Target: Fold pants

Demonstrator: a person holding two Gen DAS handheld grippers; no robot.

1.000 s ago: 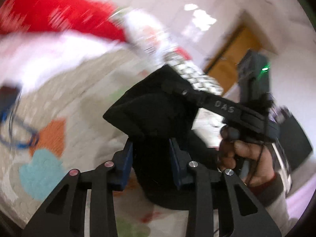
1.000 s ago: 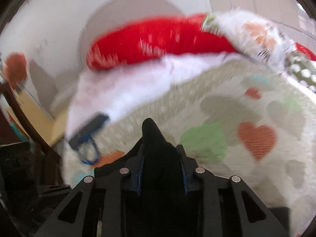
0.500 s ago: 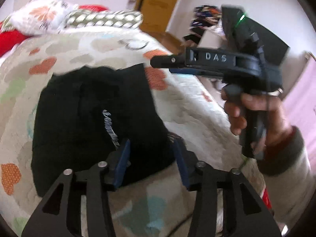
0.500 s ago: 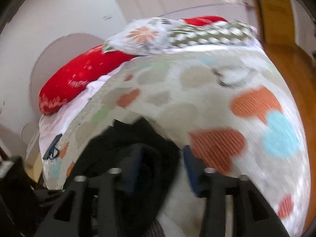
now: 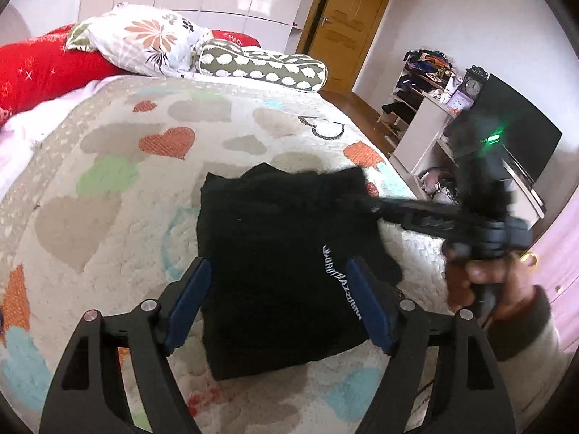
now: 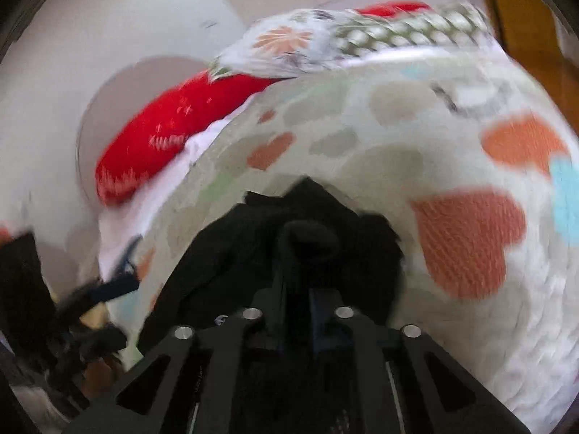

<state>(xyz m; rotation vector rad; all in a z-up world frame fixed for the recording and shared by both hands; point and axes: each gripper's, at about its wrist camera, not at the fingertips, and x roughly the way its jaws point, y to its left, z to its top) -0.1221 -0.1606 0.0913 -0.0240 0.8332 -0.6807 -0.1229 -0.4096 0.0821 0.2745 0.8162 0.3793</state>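
The bed (image 5: 108, 195) fills most of my left wrist view, covered by a quilt patterned with hearts. At its head, around 11 o'clock, lie a red pillow (image 5: 39, 72), a floral pillow (image 5: 144, 39) and a spotted bolster (image 5: 260, 68). Past the bed, at 1 o'clock, stands a wooden door (image 5: 347, 21), and at 2 o'clock a white shelf unit (image 5: 423, 126) holds clutter, a small clock and a dark screen beside it.

The black pants (image 5: 286, 271) lie on the quilt as a folded bundle, white lettering facing up near the right edge. My left gripper (image 5: 278, 303) has just been opening and now stands wide; its blue pads flank the near end of the bundle without pressing it.

My right gripper (image 5: 365, 200) reaches in from 3 o'clock, held by my hand (image 5: 485, 282) in a pale sleeve, its tips at the far right corner of the pants. In the right wrist view, that gripper (image 6: 300, 253) has just been closing, and its jaws are pinched narrow on a fold of the black fabric (image 6: 311, 238), though the view is blurred.
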